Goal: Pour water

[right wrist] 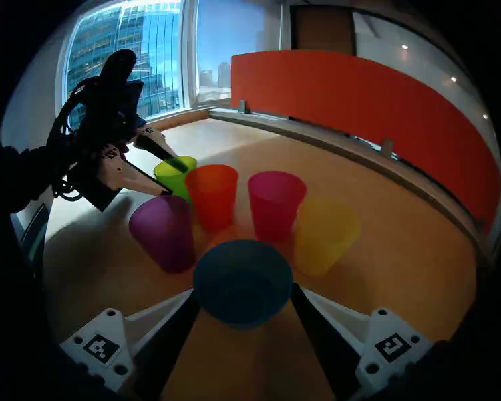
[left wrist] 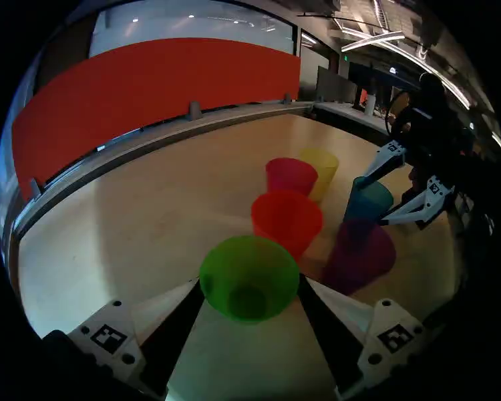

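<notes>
My left gripper (left wrist: 249, 284) is shut on a green cup (left wrist: 249, 271), which stands upright on the wooden table (left wrist: 137, 220). Just beyond it stand an orange cup (left wrist: 287, 220), a pink cup (left wrist: 290, 175), a yellow cup (left wrist: 320, 167) and a purple cup (left wrist: 359, 254). My right gripper (right wrist: 242, 291) is shut on a blue cup (right wrist: 242, 277), also upright. From that side the purple cup (right wrist: 163, 230), orange cup (right wrist: 212, 194), pink cup (right wrist: 275, 200) and yellow cup (right wrist: 324, 234) cluster ahead. Whether either held cup contains water is unclear.
A red wall panel (left wrist: 150, 87) and a raised rail (left wrist: 184, 127) run along the table's far edge. Large windows (right wrist: 130, 60) lie beyond the table end. A dark-sleeved arm (right wrist: 23, 174) holds the left gripper. Bare tabletop (right wrist: 397, 267) spreads to the right of the cups.
</notes>
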`<state>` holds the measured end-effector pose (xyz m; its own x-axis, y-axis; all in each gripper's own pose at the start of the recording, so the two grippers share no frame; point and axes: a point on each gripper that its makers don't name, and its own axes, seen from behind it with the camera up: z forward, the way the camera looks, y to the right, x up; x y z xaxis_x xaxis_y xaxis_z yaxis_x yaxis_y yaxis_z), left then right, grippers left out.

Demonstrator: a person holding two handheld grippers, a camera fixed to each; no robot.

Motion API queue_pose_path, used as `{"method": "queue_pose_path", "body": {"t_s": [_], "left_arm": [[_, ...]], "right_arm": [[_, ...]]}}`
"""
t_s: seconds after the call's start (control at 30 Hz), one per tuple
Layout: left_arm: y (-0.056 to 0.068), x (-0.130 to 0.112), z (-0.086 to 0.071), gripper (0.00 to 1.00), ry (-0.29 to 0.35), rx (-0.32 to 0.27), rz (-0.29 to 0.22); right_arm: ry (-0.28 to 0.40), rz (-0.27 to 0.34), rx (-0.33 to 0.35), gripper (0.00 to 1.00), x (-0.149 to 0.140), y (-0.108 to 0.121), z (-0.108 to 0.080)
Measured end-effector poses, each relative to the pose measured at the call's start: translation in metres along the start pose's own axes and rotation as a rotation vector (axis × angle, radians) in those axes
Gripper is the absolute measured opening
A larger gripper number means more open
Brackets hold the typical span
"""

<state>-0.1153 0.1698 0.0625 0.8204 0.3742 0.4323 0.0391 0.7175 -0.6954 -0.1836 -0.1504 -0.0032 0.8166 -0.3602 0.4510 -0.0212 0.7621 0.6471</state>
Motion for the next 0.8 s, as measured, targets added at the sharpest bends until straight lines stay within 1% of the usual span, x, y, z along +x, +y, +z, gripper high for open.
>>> {"method": "queue_pose_path", "body": {"t_s": [0.2,0.37,0.67,0.8], "left_arm": [[-0.005,0.0027,0.0015,0.97,0.008,0.02,0.009],[-0.0022,0.0043,0.0014,0.9,0.007,0.012,0.013],[-0.0014,0.0057,0.0009,0.88,0.014,-0.007,-0.019],[-0.0018,0.005,-0.0003,0.88,0.015,-0.007,-0.021]], "right_arm": [[0.0,0.001,0.003,1.0,0.0004,-0.0001,0.0001],[0.0,0.0,0.004,1.0,0.0011,0.0,-0.0002],[0.002,-0.004,0.001,1.0,0.0017,0.0004,0.001],[0.006,-0.002,0.0,1.0,0.0028,0.0006,0.0034]]}}
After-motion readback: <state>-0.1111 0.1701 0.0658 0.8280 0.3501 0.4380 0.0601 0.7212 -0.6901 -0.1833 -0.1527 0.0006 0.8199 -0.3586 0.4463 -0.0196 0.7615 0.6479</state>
